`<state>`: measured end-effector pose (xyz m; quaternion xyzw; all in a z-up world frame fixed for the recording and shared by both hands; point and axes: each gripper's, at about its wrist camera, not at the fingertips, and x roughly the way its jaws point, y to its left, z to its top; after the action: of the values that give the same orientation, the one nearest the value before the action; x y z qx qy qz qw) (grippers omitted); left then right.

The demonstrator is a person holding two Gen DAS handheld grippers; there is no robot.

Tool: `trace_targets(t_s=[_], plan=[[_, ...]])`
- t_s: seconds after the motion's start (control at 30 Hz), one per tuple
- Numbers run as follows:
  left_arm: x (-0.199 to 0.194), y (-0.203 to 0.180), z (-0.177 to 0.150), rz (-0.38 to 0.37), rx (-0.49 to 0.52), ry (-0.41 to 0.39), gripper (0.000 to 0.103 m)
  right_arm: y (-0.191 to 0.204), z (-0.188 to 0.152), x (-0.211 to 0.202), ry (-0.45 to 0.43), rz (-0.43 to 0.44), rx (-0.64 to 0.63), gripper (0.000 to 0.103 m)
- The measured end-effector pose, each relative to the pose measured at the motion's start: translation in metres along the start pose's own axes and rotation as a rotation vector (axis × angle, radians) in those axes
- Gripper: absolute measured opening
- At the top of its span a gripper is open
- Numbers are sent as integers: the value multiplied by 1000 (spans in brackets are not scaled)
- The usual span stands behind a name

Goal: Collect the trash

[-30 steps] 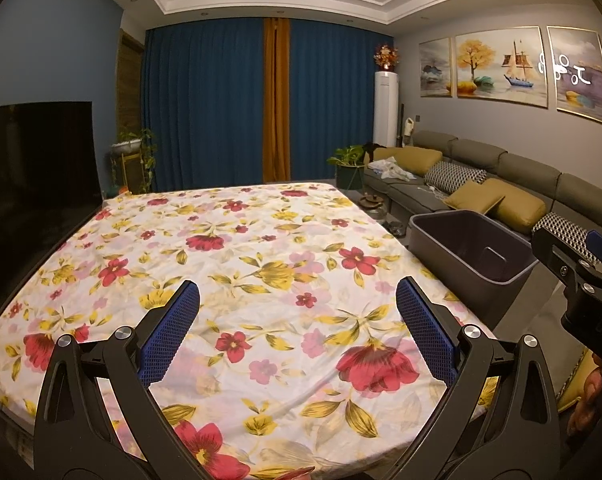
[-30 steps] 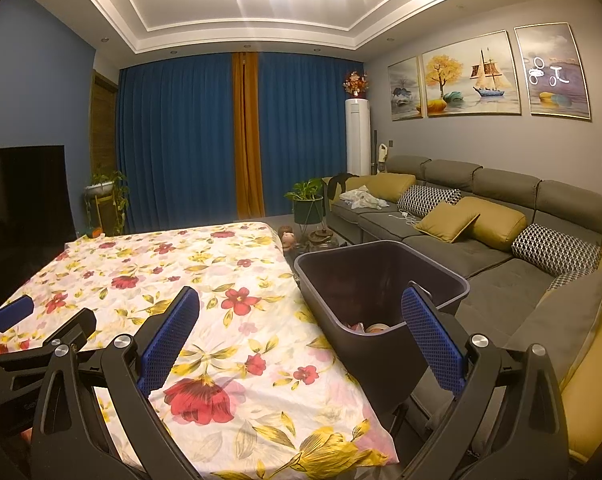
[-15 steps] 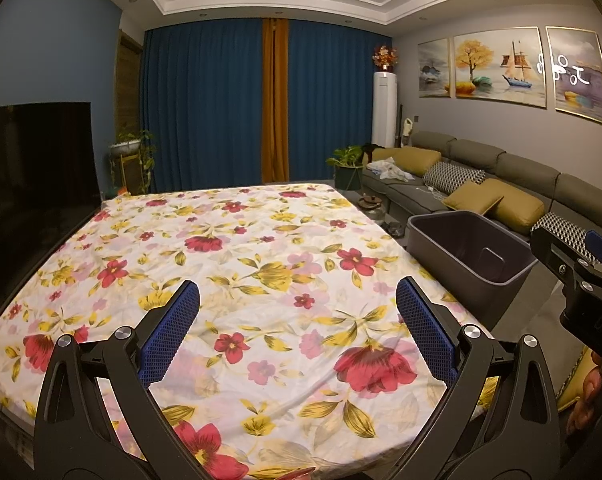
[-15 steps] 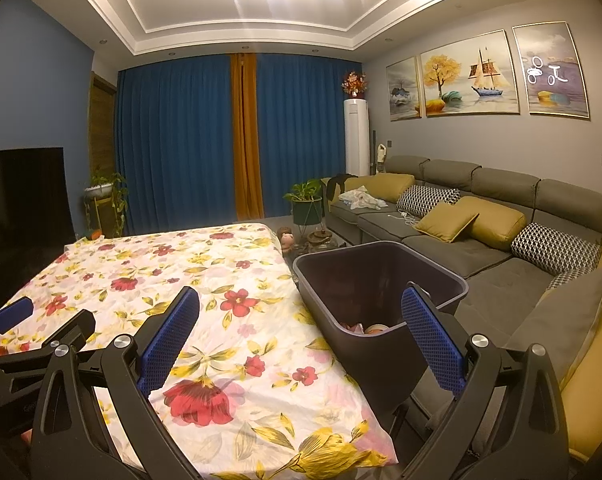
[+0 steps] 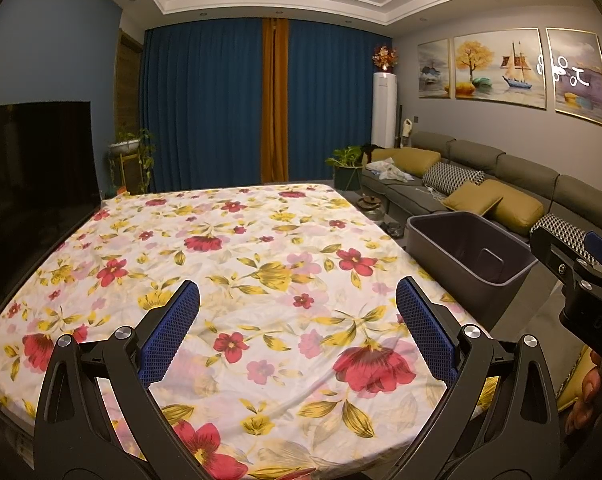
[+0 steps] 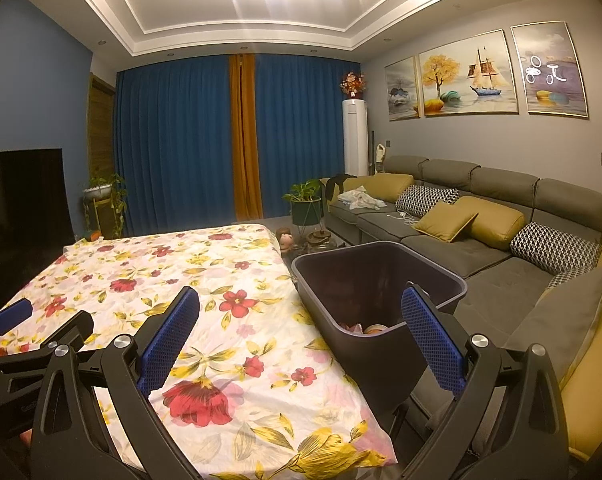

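the only readable lettering is on the black body of the right gripper (image 5: 591,280), at the right edge of the left wrist view: pale embossed capitals "das", cut off by the frame edge, so the full word cannot be told. the rightmost painting (image 6: 549,72), at the upper right in both views, carries white looping marks that look like script or a reflection, but they cannot be read. nothing else bears legible text, numbers or signs.

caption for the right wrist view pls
Open right tongs above a dark bin beside the floral-covered table.
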<state>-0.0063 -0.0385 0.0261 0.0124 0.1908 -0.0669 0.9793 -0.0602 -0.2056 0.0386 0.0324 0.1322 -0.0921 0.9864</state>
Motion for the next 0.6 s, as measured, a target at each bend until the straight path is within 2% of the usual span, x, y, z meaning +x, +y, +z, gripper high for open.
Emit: trace_targets(t_s=[0.6], plan=[[-1,-1,0,-1,2,-3,97,0,0,0,-2,-2,1,97]])
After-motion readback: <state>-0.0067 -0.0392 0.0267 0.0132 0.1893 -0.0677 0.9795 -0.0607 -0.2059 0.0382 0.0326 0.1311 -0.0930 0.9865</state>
